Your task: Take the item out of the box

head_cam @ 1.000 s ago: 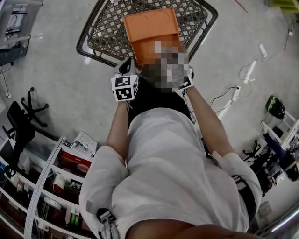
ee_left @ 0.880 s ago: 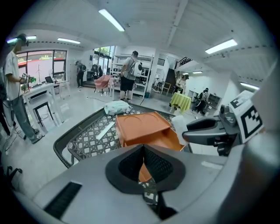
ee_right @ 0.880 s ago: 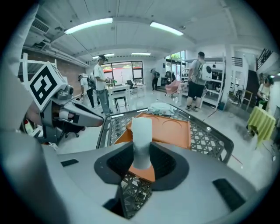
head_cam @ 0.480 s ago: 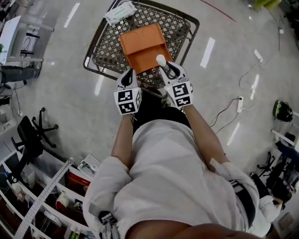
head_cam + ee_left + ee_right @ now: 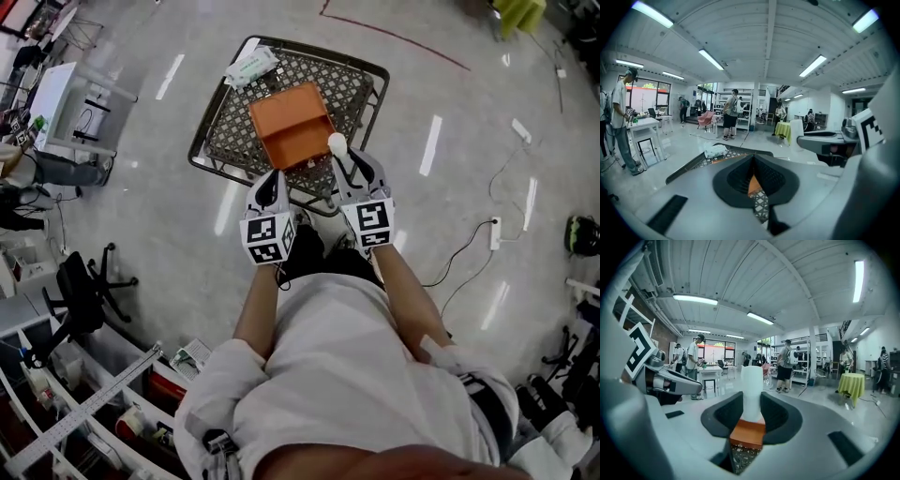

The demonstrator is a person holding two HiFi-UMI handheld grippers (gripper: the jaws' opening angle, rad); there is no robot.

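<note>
An orange box [image 5: 291, 131] lies open on a black mesh table [image 5: 361, 84]. My right gripper [image 5: 345, 159] is shut on a white rounded item [image 5: 336, 142], held above the box's near edge. In the right gripper view the white item [image 5: 752, 390] stands upright between the pads of the right gripper [image 5: 752, 404], and the orange box [image 5: 747, 434] shows below. My left gripper [image 5: 270, 183] hangs beside it to the left. In its own view the left gripper [image 5: 753, 159] has its pads together with nothing in them, and the orange box [image 5: 753, 185] shows below.
A white packet [image 5: 251, 66] lies on the table's far left corner. Shelves [image 5: 84, 412] and an office chair [image 5: 84, 286] stand at the lower left. Cables and a power strip [image 5: 494, 230] lie on the floor at right. Several people [image 5: 731, 112] stand across the room.
Both grippers have risen away from the box, and the right one carries the white item up with it. The table and box look smaller and farther below.
</note>
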